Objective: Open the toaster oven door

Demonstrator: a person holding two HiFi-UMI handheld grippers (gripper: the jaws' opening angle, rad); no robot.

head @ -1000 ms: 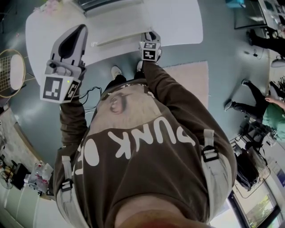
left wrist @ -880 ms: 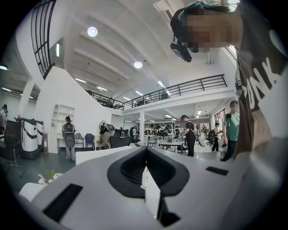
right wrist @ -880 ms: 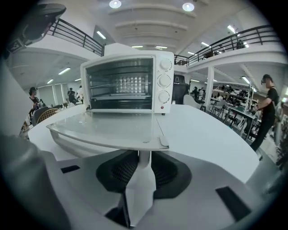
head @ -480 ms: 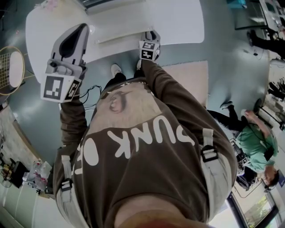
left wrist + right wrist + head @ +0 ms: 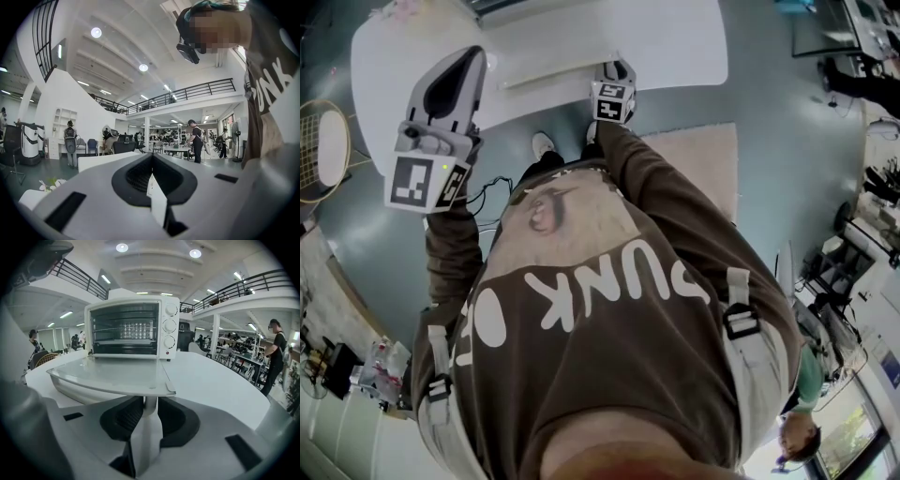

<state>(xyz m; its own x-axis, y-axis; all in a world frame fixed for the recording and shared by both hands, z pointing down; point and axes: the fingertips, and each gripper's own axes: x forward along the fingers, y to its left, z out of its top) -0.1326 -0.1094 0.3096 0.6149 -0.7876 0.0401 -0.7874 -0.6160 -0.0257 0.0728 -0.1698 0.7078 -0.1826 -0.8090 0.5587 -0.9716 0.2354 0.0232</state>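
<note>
White toaster oven [image 5: 131, 329] stands at the far side of the round white surface [image 5: 211, 380], at 12 o'clock from the person in the head view. Three round white knobs [image 5: 169, 326] run down the right of its front. Its glass door [image 5: 108, 373] is fully down and lies flat, reaching toward the person. In the head view the pale bar handle [image 5: 546, 77] runs along the door's near edge.

The right claw [image 5: 147, 401] sits at the 3 o'clock end of that handle, just under the door's front edge and tilted slightly down. Its jaws have just been opening and now stand apart. A white upright piece below the door's edge rises between them, close to both pads, and they do not look clamped on it.

The left claw [image 5: 472, 58] is at 10 o'clock in the head view, held level, with its tip over the near rim of the surface and well apart from the door. In its own view the left claw [image 5: 152, 157] has its jaws together with nothing between them.

A beige rug [image 5: 694, 169] lies on the floor at 2 o'clock beside the surface. The person's brown sweatshirt [image 5: 609, 319] fills the lower part of the head view.
</note>
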